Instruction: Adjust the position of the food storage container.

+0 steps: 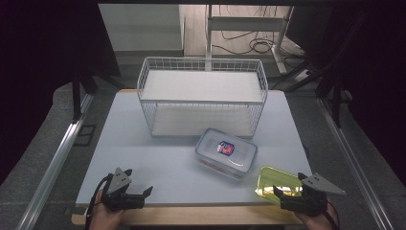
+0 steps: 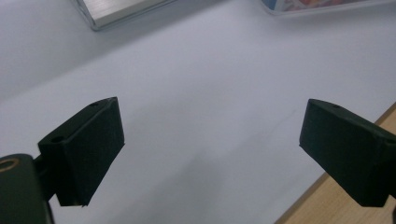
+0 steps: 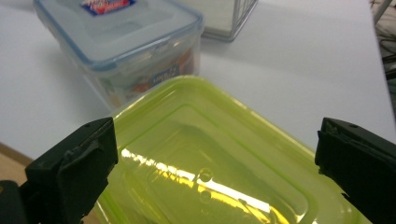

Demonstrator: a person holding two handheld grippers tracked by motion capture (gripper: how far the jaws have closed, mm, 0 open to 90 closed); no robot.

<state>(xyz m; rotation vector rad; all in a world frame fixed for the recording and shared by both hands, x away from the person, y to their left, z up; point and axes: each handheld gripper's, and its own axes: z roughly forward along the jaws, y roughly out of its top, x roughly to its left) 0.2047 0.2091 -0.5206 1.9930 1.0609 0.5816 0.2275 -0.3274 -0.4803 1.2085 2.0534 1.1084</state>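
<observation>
At the near edge of the white table [image 1: 158, 167], your two hands come in low from the bottom of the high view, each holding a gripper just over the tabletop. Your left gripper [image 1: 141, 193] sits at the near left corner and points rightward along the edge; in the left gripper view its jaws stand wide apart over bare tabletop, with the wooden edge strip [image 2: 336, 200] under the right-hand jaw. Your right gripper [image 1: 282, 191] sits at the near right corner, pointing forward and to the left, grey plate uppermost. Its jaws are also spread wide and grip nothing.

The yellow-green lidded container [image 3: 205, 158] lies directly ahead of the right gripper, its near end between the open jaws in the right gripper view; whether either jaw touches it cannot be told. In the high view the same container [image 1: 277, 179] rests on the table by the near right corner. Just beyond it, towards the table's middle, stands the clear lidded container [image 1: 226, 152] with a red and blue label, and behind that the white wire shelf rack [image 1: 202, 96].
</observation>
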